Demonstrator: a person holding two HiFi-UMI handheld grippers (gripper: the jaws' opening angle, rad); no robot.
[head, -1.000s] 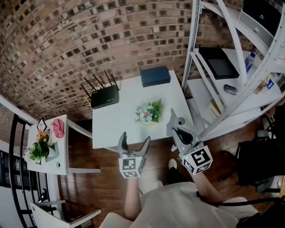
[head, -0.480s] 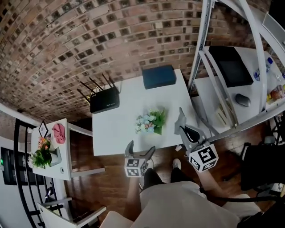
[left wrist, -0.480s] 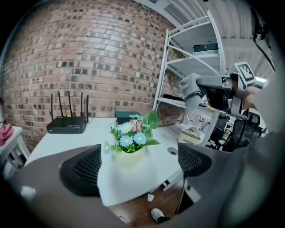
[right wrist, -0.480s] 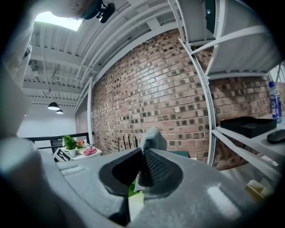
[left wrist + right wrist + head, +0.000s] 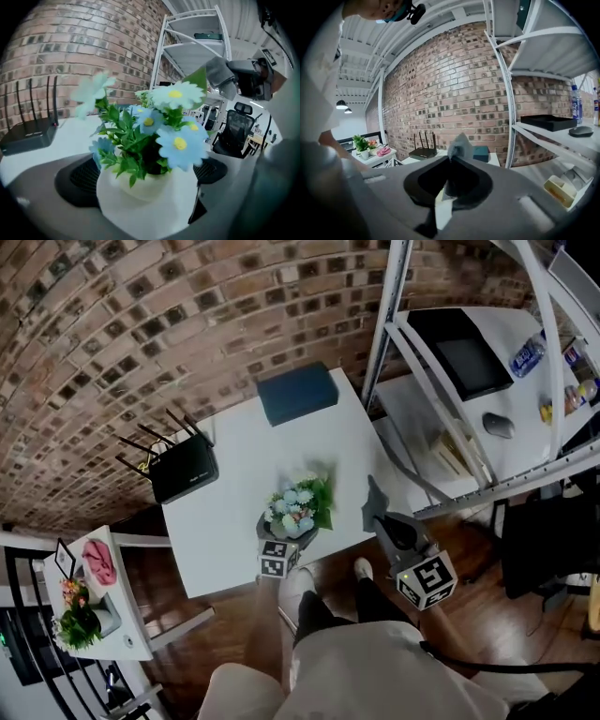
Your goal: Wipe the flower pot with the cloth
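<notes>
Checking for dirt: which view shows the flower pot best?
Left gripper view: the white flower pot fills the foreground. Head view shows mostly its flowers from above; right gripper view, nothing of it.

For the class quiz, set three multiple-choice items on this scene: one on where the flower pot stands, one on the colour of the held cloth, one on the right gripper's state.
1. Where does the flower pot stand?
A on the white table
B on the metal shelf
C on the floor

2. What colour is the held cloth?
A green
B grey
C yellow

3. The right gripper is:
A open and empty
B shut on the pot
C shut on the cloth

Answers:
1 A: the pot sits on the table, between the opening jaws of the left gripper.
2 B: the fabric looks grey.
3 C: its jaws pinch the cloth.
</notes>
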